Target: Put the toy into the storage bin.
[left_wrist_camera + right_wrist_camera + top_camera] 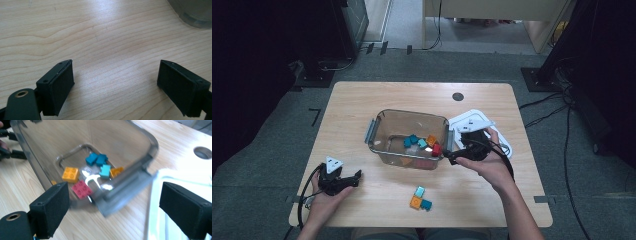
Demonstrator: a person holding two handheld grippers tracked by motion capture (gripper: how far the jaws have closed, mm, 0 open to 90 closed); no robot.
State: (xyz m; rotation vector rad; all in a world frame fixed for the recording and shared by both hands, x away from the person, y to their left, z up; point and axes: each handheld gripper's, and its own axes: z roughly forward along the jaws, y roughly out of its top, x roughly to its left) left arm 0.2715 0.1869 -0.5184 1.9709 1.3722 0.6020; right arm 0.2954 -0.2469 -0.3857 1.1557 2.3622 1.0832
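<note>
A clear plastic bin (412,112) stands mid-table with several toy bricks inside: a red brick (436,149), orange and teal ones. My right gripper (451,156) hovers at the bin's right end, open, with nothing between its pads. In the right gripper view, that gripper (113,207) faces the bin wall (147,142); the red brick (82,189), an orange brick (70,174) and teal bricks (96,159) lie on the bin floor. My left gripper (357,176) rests at the front left, open. In the left gripper view, that gripper (115,87) spans bare wood.
Three loose bricks (419,197), teal and orange, lie together near the table's front edge. A white lid (477,125) lies right of the bin, partly under my right hand, and appears as the white lid (180,177) beside the jaw. A round hole (457,96) marks the tabletop's far side.
</note>
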